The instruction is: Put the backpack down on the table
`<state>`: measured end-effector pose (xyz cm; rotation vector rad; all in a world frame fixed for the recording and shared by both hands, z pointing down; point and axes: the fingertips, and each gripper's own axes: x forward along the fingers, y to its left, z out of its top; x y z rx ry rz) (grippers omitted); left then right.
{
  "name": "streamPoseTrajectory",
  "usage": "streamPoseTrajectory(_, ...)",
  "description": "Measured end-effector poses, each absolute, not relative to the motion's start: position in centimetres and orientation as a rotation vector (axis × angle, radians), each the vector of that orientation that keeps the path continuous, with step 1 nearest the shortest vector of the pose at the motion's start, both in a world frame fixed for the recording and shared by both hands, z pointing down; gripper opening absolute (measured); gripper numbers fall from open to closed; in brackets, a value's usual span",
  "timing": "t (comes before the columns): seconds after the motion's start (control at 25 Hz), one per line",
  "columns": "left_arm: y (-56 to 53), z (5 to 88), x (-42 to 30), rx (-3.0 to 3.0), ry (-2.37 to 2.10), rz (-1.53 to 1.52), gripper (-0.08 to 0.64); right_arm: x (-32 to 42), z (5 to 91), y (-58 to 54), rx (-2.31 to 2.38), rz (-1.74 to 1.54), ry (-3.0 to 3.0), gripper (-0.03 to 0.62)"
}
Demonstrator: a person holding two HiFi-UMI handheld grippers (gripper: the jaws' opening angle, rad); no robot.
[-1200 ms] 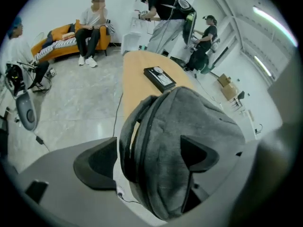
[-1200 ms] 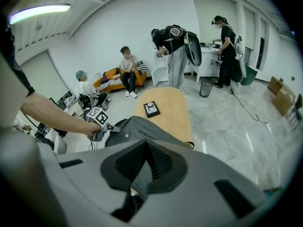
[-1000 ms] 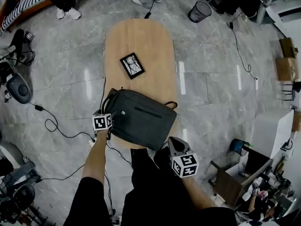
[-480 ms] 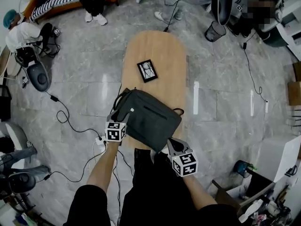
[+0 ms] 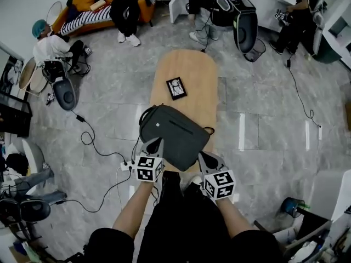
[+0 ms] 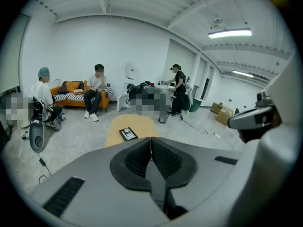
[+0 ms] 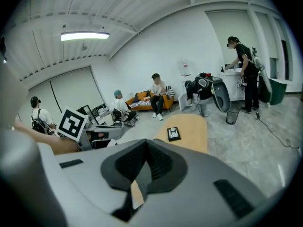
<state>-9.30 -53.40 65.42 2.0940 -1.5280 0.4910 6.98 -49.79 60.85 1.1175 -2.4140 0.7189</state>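
Dark grey backpack (image 5: 173, 136) lies flat on the near end of the wooden table (image 5: 186, 64), in the middle of the head view. Both tools are just below it in the picture. The left gripper (image 5: 155, 145) is by the bag's lower left edge, its jaws pressed together with nothing in them. The right gripper (image 5: 207, 159) is by the lower right edge, closed too and holding nothing. A small black frame (image 5: 176, 88) lies higher up on the table.

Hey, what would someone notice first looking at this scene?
A dark grey backpack lies across the near end of the oval wooden table, a small black frame beyond it. The left gripper and right gripper hover by its near edge, fingers shut and empty.
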Motion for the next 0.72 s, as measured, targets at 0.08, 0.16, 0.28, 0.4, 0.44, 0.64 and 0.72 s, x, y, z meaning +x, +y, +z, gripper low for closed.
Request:
streamPoseTrajectory(0.08, -51.9, 63.6, -7.8, 2.103, -1.538, 0.471, 0.017, 7.2, 59.4, -49.2, 1.125, 0.703, -2.458, 0.009)
streamPoseTrajectory(0.16, -50.7, 61.9, -6.5, 2.107, -1.547, 0.458, 0.017, 7.5, 57.9, -48.8, 1.141, 0.699, -2.501, 0.009)
streamPoseTrajectory(0.28, -48.9, 59.7, -4.5, 2.121, -1.578, 0.452, 0.017, 8.2, 56.0, -47.9, 1.164, 0.696, -2.553, 0.009)
streamPoseTrajectory(0.4, -47.0, 57.6, -3.2, 2.141, -1.635, 0.423, 0.017, 8.4, 54.4, -46.8, 1.167, 0.665, -2.595, 0.009)
streamPoseTrajectory(0.44, -46.4, 57.1, -2.8, 2.142, -1.655, 0.410, 0.017, 8.5, 54.1, -46.4, 1.163, 0.654, -2.605, 0.009)
streamPoseTrajectory(0.64, -43.7, 56.7, -0.9, 2.139, -1.661, 0.389, 0.017, 7.9, 53.1, -45.1, 1.128, 0.563, -2.636, 0.009)
streamPoseTrajectory(0.72, -43.2, 56.8, -1.2, 2.141, -1.655, 0.403, 0.017, 6.7, 52.5, -45.0, 1.113, 0.532, -2.647, 0.009)
